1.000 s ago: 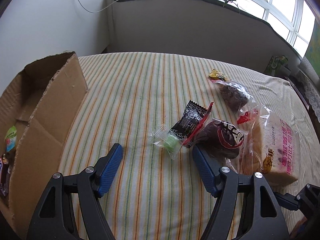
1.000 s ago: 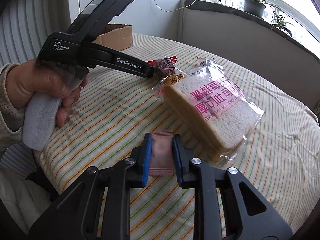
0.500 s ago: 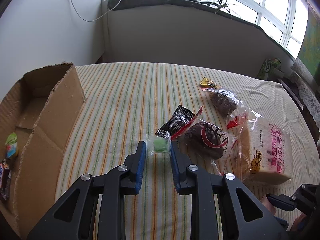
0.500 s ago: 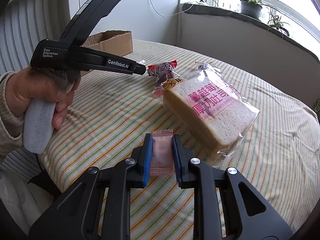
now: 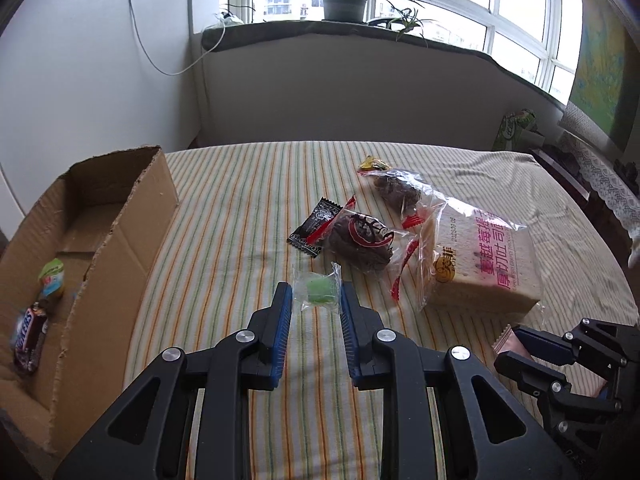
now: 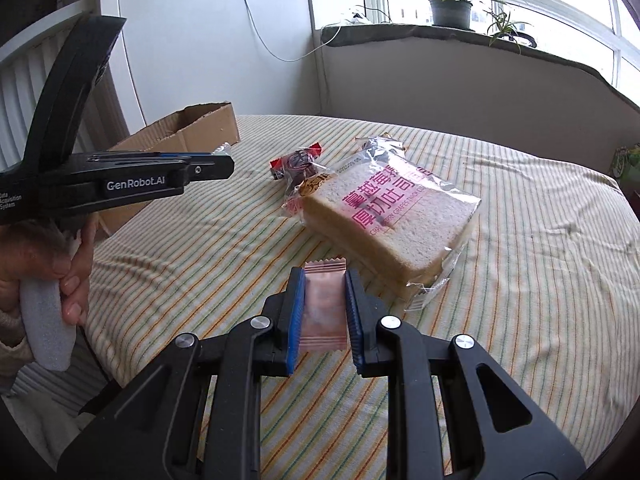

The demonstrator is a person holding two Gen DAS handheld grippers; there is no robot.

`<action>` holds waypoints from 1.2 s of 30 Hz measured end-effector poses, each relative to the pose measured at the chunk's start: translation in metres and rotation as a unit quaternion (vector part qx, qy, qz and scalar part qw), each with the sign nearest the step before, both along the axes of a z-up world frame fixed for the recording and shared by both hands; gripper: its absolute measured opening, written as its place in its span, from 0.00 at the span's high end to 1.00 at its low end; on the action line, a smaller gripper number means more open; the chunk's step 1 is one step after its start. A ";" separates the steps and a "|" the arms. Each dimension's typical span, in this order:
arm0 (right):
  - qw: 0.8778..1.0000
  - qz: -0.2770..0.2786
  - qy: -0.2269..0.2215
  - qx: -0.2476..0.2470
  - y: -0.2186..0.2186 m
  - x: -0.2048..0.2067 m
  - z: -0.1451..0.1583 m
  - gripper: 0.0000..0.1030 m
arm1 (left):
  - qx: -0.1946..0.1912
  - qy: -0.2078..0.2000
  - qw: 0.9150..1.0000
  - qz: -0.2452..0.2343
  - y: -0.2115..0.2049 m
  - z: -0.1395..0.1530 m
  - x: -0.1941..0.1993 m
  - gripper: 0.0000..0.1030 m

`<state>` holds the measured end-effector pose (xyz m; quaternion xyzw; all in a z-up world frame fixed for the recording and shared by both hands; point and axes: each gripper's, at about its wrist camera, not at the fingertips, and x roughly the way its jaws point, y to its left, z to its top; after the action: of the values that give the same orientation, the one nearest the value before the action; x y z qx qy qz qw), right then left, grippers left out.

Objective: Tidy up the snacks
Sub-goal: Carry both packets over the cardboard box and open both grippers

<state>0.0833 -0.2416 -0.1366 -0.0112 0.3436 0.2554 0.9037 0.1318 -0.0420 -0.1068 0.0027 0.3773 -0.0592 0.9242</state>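
We noted the box (image 5: 100,240) lay left of the bread (image 5: 484,264). Left gripper (image 5: 316,300) clenched the green candy (image 5: 320,293); right gripper (image 6: 325,300) clenched the pink packet (image 6: 323,304). Judged best: carry both level, release inside box.

We get two wrist fisheyes, each close over its own tongs, angled down at the striped worktop (image 5: 224,216) toward the window. Left view sits left of the right one. Both share the bread pack (image 5: 484,264) (image 6: 392,216) and cardboard box (image 5: 100,248) (image 6: 188,132).
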 end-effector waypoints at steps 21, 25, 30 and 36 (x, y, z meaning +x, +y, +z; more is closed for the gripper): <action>0.990 -0.014 -0.143 -0.005 0.049 -0.038 0.137 0.80 | -0.027 -0.160 0.987 0.012 0.043 0.115 -0.074 0.78; 0.989 0.001 -0.146 -0.010 0.065 -0.038 0.141 0.80 | -0.032 -0.169 0.985 0.025 0.057 0.120 -0.079 0.78; 0.989 0.017 -0.147 -0.017 0.083 -0.036 0.142 0.80 | -0.040 -0.174 0.983 0.039 0.073 0.120 -0.083 0.78; 0.989 0.043 -0.138 -0.024 0.112 -0.030 0.138 0.80 | -0.050 -0.173 0.982 0.058 0.096 0.114 -0.086 0.78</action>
<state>0.0537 -0.1293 0.0011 -0.0827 0.2207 0.2820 0.9300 0.0461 0.0541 0.0074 -0.0553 0.2078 -0.0227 0.9763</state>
